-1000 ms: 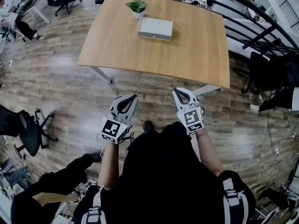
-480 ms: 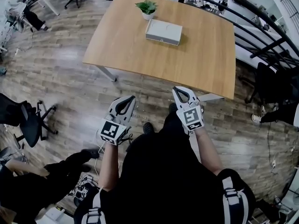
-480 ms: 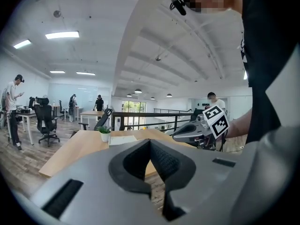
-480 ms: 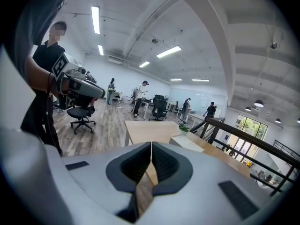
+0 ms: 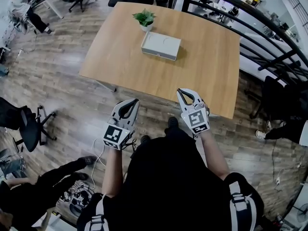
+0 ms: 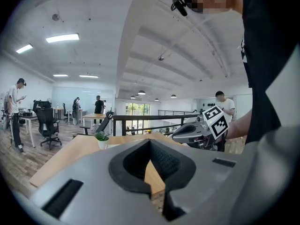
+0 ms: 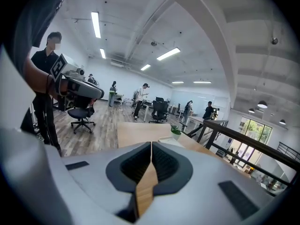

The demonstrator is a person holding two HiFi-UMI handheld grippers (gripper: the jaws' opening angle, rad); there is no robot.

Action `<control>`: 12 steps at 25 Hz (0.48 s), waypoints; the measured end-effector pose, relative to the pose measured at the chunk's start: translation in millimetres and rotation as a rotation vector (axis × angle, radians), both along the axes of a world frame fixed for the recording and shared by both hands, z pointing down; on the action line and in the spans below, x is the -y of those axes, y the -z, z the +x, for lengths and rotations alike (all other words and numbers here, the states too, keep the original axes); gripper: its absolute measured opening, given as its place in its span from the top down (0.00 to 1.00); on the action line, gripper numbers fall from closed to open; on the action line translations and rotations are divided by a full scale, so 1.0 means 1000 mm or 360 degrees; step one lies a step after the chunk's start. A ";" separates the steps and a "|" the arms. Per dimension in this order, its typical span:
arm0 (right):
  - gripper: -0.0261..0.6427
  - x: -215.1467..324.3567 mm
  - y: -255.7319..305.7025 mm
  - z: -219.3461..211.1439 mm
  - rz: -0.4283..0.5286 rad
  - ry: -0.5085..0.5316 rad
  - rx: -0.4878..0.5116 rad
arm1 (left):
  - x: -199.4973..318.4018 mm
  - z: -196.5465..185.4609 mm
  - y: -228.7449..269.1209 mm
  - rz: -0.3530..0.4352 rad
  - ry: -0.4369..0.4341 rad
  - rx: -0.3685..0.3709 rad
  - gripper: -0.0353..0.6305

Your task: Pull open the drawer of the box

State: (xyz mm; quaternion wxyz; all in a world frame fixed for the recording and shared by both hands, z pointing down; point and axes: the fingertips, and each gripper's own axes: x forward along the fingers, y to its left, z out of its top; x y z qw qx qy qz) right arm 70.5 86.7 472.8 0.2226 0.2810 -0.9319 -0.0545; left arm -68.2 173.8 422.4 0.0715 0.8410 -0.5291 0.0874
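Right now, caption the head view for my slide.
Both shut: left gripper and right gripper before a wooden table with flat white box, green potted plant.

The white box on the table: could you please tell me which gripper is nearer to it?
Right, slightly. The right gripper is at the near edge of the table, right of the white box; the left gripper is short of that edge, to the box's left.

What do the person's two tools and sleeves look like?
The left tool and right tool match: pale grey plastic shells, jaws tapering to a point, black ribbed pads lining a teardrop-shaped hollow. Each carries a cube with black-and-white square markers. The person wears a black short-sleeved top with light grey shoulder straps.
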 end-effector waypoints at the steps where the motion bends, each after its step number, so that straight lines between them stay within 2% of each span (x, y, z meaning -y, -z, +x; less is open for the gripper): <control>1: 0.92 0.010 0.001 0.008 -0.0003 0.0001 0.0004 | 0.009 0.008 0.002 0.0006 0.0004 0.0000 0.91; 6: 0.92 0.054 0.002 0.042 -0.0023 0.0018 0.0008 | 0.044 0.042 0.005 0.0013 0.0048 0.0010 0.91; 12: 0.92 0.090 -0.006 0.060 -0.0045 0.0090 0.0019 | 0.066 0.063 -0.005 -0.0030 0.0147 0.0022 0.91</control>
